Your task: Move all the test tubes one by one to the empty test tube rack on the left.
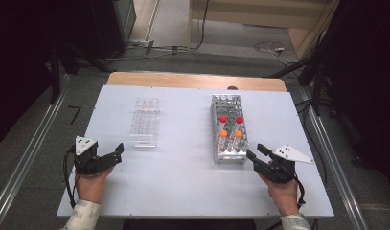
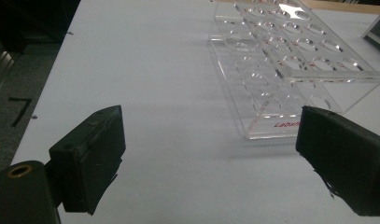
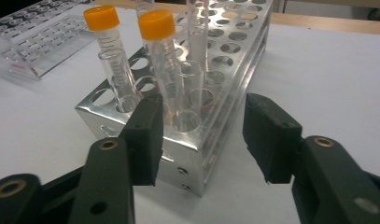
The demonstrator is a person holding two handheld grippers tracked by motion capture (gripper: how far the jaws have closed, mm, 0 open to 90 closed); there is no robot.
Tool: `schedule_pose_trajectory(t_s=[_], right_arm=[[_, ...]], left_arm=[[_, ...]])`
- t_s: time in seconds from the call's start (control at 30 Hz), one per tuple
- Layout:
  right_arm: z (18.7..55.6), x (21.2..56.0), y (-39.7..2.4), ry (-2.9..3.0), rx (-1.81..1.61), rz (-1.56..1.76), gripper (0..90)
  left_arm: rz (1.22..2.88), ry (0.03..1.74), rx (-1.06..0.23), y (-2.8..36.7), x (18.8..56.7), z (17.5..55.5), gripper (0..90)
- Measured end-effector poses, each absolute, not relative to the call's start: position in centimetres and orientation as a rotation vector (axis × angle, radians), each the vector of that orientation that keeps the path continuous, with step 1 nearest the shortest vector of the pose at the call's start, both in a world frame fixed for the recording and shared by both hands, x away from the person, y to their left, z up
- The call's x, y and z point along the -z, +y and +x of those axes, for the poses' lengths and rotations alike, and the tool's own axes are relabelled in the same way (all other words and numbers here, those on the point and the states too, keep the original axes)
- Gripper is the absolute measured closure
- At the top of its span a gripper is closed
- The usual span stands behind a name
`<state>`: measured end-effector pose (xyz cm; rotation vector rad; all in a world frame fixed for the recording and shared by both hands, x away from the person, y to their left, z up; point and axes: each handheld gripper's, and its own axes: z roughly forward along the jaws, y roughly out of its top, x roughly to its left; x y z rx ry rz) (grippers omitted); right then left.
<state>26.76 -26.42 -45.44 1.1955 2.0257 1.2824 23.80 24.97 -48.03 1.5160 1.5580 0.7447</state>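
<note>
So basically nothing's been moved over yet, as far as I can tell. All four capped tubes sit upright in the near end of the metal rack [image 1: 228,128] on the counter [image 1: 183,182]: two orange-capped tubes [image 3: 155,56] in the front row and two red-capped tubes [image 1: 231,119] right behind them. The clear acrylic rack [image 1: 145,122] off to the left has every hole vacant.

The right tool [image 1: 254,154] is just beside the near corner of the metal rack, and in the right gripper view its jaws sit part-way spread, lined up roughly with the front tubes but not pinching anything; the pads are still clear of the glass. The left tool [image 1: 117,150] hangs near the front end of the clear rack, jaws spread wide with only bare counter between them.

My guess is the job is shuttling tubes from metal to clear rack, so the first grab is about to happen and all four transfers are left.
</note>
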Motion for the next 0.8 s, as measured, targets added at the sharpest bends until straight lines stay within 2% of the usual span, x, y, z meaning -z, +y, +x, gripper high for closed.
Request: schedule_pose_trajectory(t_s=[0.1, 0.3, 0.63, 0.8], right_arm=[[27.2, 45.4, -25.7, 2.042, -1.257, 1.19, 59.0], [27.6, 45.7, -25.2, 2.054, -1.232, 1.178, 64.7], [27.8, 45.9, -24.7, 2.059, -1.206, 1.166, 72.6], [27.8, 45.8, -24.5, 2.052, -1.205, 1.158, 73.9]], left_arm=[[1.516, 1.558, -0.744, 25.0, 48.0, 23.8, 8.8], [1.515, 1.558, -0.745, 25.0, 48.0, 23.8, 8.8], [1.514, 1.56, -0.749, 25.0, 48.0, 23.8, 8.8], [1.514, 1.558, -0.747, 25.0, 48.0, 23.8, 8.8]])
